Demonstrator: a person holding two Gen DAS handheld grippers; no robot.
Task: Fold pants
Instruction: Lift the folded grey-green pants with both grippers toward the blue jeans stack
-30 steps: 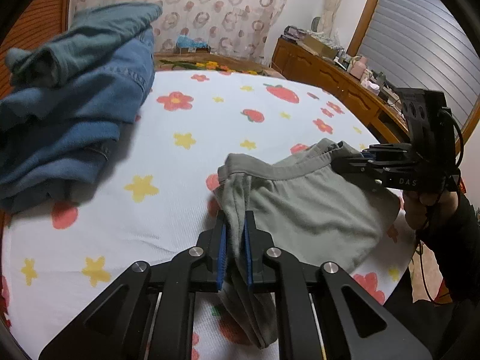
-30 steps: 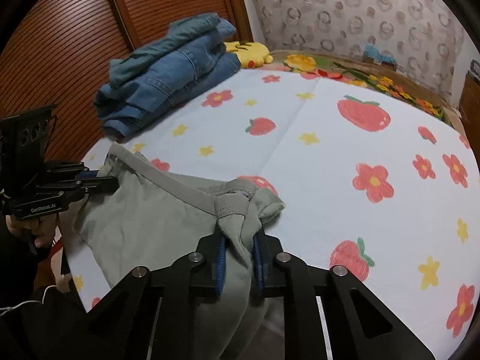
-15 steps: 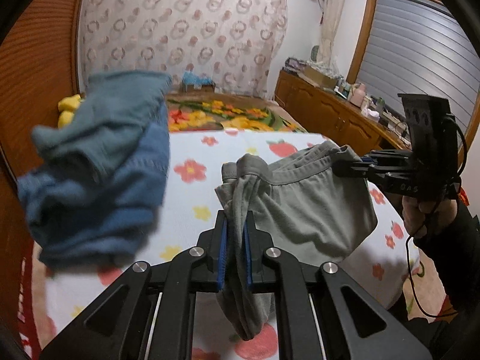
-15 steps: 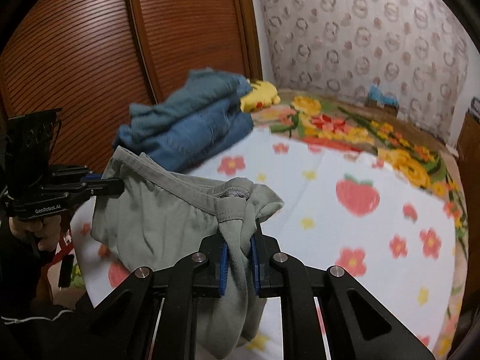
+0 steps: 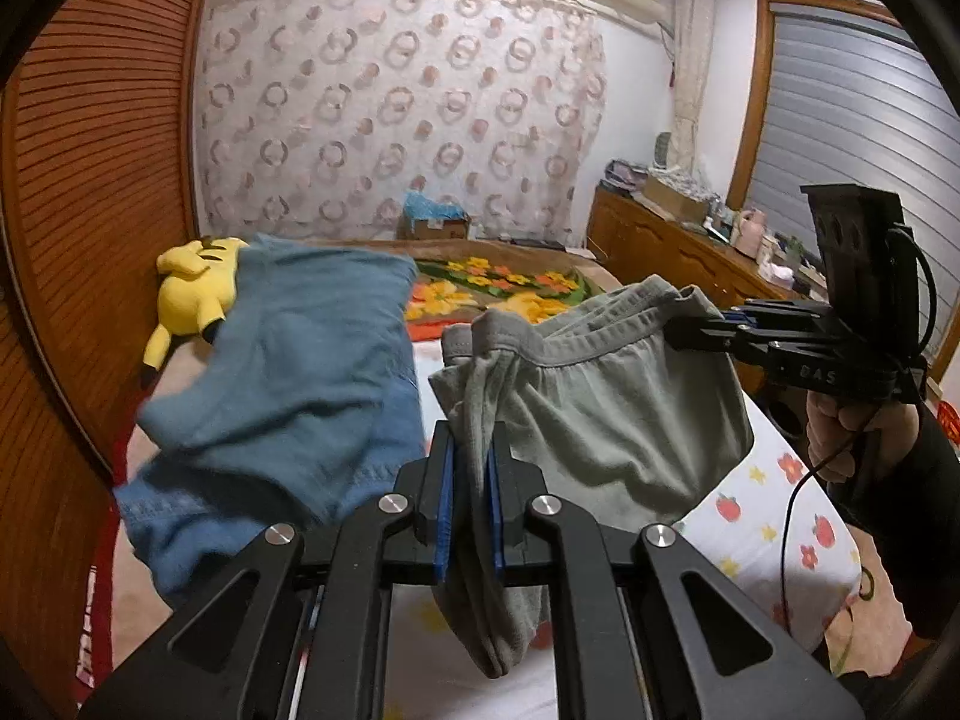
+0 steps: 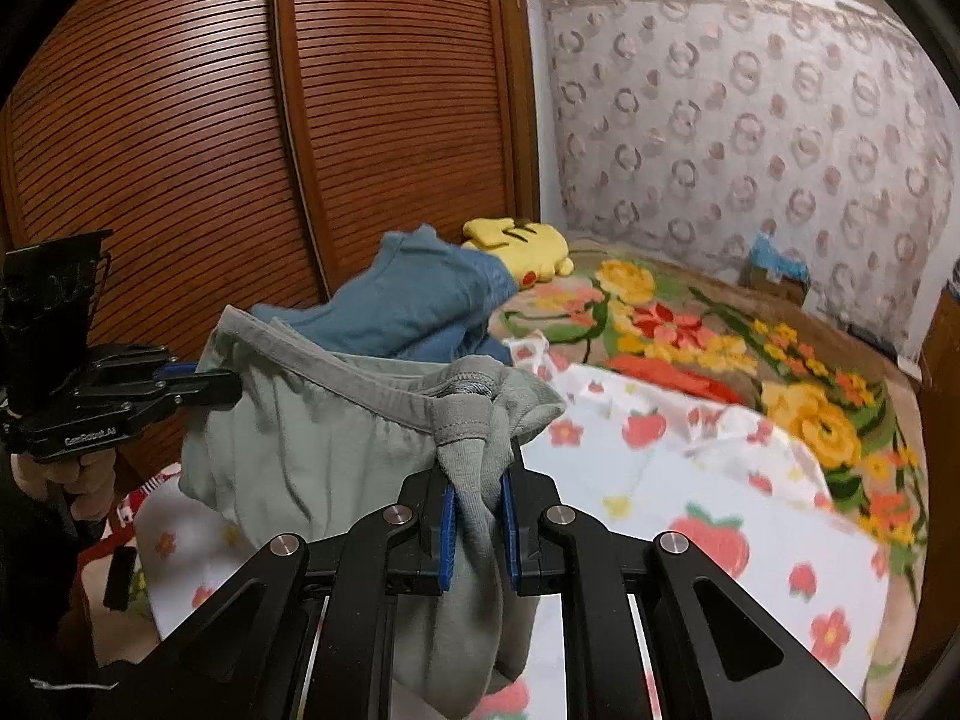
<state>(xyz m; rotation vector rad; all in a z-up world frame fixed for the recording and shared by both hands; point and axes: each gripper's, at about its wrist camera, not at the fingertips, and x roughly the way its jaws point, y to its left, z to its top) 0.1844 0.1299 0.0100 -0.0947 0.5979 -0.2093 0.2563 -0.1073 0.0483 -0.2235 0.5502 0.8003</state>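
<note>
A bed fills the room, its white sheet point(image 6: 690, 480) printed with strawberries and flowers spread across the near end and a brown floral blanket point(image 6: 720, 330) covering the far end toward the patterned curtain point(image 5: 396, 108). In the left wrist view a slatted wooden wardrobe point(image 5: 96, 180) rises at nine o'clock, and a wooden sideboard point(image 5: 666, 246) crowded with small items runs along the wall at three o'clock under a shuttered window point(image 5: 852, 138). A heap of blue clothes point(image 5: 288, 396), blurred, lies on the bed at nine o'clock of the left gripper, with a yellow plush toy point(image 5: 192, 294) just behind it at ten o'clock. The grey-green pants point(image 5: 606, 414) hang in the air above the sheet, stretched by the waistband between the two grippers, the legs drooping below. The left gripper point(image 5: 469, 504) is at six o'clock in its own view, its blue-padded jaws nearly closed and pinching a bunched fold of the waistband, with fabric trailing down beneath them. The right gripper point(image 6: 478, 516) sits likewise at six o'clock in its own view, jaws almost closed and clamped on the other bunched end of the waistband. Each gripper also appears in the other's camera, at three o'clock and nine o'clock, held by a person's hand point(image 5: 852, 438) in a dark sleeve.
</note>
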